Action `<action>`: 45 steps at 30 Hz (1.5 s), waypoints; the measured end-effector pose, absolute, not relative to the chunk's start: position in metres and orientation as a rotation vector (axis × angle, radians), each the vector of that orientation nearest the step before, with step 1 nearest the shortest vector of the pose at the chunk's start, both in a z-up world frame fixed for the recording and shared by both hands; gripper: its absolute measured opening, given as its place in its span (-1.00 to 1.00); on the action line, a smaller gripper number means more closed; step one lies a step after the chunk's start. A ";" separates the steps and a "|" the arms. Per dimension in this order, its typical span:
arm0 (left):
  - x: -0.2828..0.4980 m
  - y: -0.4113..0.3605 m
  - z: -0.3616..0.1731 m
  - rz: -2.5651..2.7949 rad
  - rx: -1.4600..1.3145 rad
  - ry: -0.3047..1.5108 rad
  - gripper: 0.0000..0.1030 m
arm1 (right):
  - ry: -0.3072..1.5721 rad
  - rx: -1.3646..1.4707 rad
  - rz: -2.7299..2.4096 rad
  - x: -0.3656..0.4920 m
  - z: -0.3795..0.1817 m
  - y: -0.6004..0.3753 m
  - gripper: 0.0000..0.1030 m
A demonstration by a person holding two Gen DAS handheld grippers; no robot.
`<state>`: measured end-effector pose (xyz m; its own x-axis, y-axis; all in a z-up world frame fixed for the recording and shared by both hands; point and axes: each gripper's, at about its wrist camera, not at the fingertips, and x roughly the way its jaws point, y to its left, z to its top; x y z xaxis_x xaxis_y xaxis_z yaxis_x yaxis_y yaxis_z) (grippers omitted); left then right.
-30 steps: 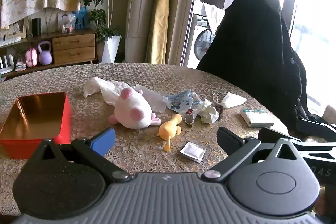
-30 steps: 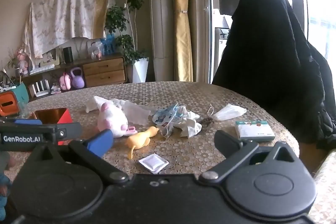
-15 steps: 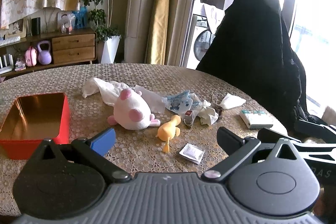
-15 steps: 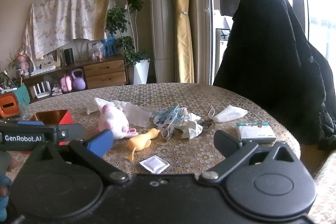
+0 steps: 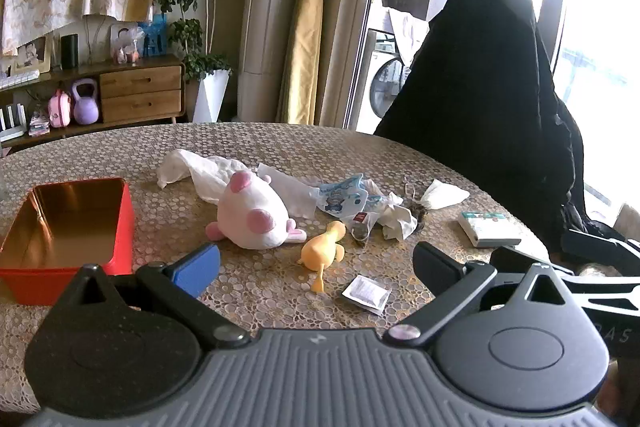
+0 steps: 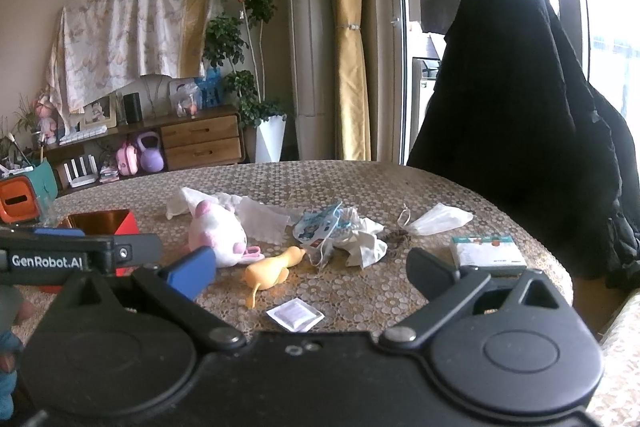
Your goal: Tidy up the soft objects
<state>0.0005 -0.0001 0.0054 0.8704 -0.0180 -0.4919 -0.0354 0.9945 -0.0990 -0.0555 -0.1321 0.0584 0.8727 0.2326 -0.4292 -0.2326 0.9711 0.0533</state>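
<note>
Left gripper [image 5: 316,263]: jaws spread wide, holding nothing and touching nothing, poised above the near part of the table [image 5: 280,143]. Right gripper [image 6: 312,269]: likewise spread wide and empty, beside the left one, whose body shows at the left margin of the right-wrist view.

Directly ahead of the left gripper, between its fingertips, lies the yellow duck toy [image 5: 322,251]; a small white sachet [image 5: 366,294] lies nearer, toward its right finger. Beyond the duck and slightly left rests the white-and-pink plush [image 5: 252,215], lying against a white cloth [image 5: 192,171]. Ahead and right is a heap of crumpled wrappers and tissue [image 5: 368,207]; farther right, a small box [image 5: 486,229] near the table edge. The red tin [image 5: 116,227], open-topped, stands left of the left finger. Bare tabletop surrounds the duck and sachet.
</note>
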 end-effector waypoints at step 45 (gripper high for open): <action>0.077 0.005 -0.019 0.006 -0.060 0.549 1.00 | 0.520 -0.091 0.351 -0.008 0.023 -0.120 0.47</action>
